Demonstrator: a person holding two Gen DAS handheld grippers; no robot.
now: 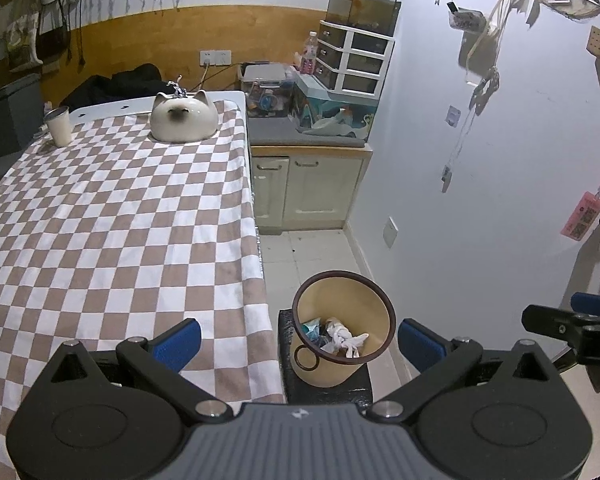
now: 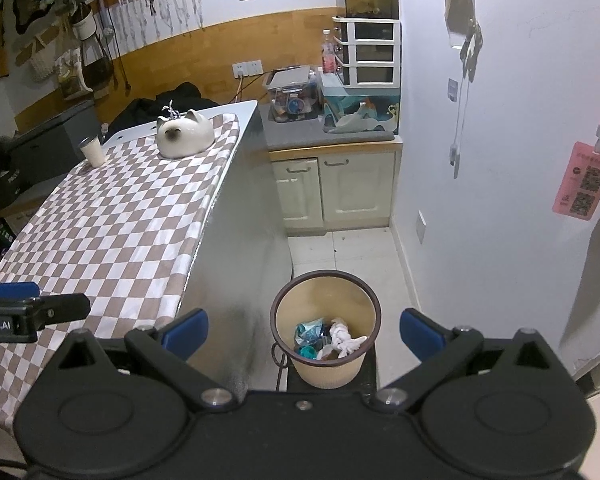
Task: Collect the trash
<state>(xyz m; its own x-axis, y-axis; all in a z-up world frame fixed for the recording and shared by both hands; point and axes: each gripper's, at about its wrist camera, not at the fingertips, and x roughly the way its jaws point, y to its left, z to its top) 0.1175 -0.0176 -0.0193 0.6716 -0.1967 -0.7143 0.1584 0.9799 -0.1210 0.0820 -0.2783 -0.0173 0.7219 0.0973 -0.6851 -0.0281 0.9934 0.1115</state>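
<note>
Checkered tablecloth (image 2: 112,216), left gripper (image 2: 14,304) reading "Robot.AI"

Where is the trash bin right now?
The trash bin sits on a dark stand on the floor, just right of the checkered table and ahead of both open tools, low and central in both views.

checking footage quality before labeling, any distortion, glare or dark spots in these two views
Left wrist view: strong fisheye bending, the checkered tablecloth edges curve, corners vignette black, the wall looks bluish. Right wrist view: same curvature, a soft sheen on the table's metallic side; the trash bin contents stay sharp and evenly lit. Both open tools, left and right, show no blur.
</note>
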